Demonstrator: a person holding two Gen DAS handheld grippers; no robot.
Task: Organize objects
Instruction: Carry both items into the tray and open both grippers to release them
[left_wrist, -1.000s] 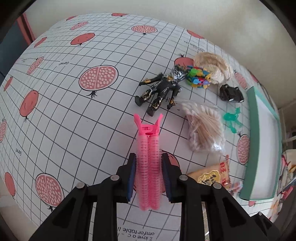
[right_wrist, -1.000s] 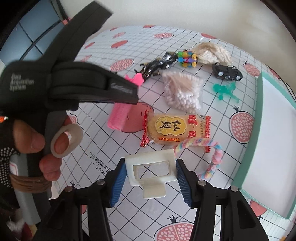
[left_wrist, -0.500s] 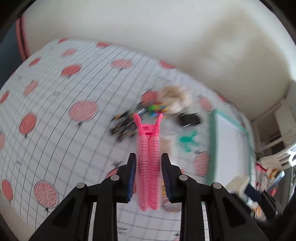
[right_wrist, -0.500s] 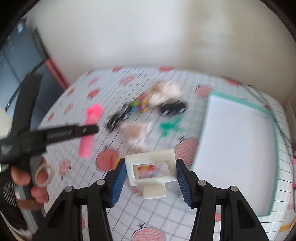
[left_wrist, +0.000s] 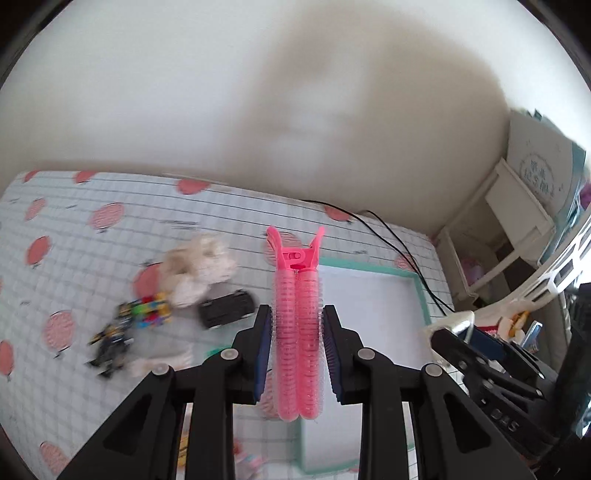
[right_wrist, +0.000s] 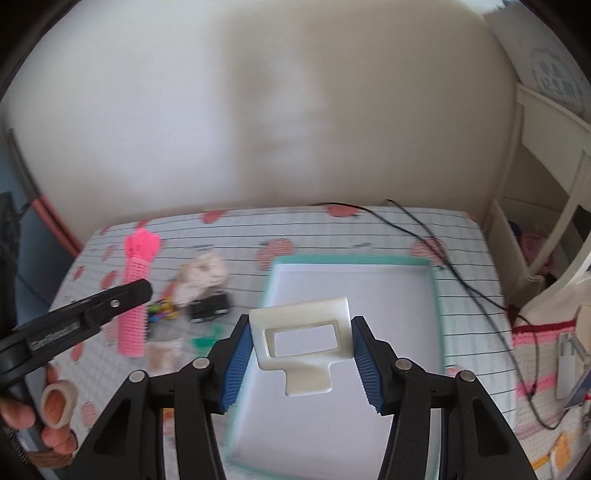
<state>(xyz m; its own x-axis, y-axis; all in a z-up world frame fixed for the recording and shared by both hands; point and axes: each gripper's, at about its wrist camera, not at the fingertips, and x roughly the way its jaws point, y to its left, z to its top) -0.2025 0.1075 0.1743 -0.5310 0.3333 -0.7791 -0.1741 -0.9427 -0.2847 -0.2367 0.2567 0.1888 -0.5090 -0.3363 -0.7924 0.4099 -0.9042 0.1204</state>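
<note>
The left gripper (left_wrist: 297, 354) clamps a pink curler (left_wrist: 298, 332) above the table's toys, seemingly near the tray (right_wrist: 437, 295) edge, while the right gripper (right_wrist: 301, 363) pinches a white clip (right_wrist: 301, 343) over the tray.

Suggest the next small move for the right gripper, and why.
Probably lower the right gripper toward the teal-rimmed tray floor, then open. It is shut on the white plastic piece, which appears to hang above the tray's bare white inside, so nothing seems to block a set-down.
</note>
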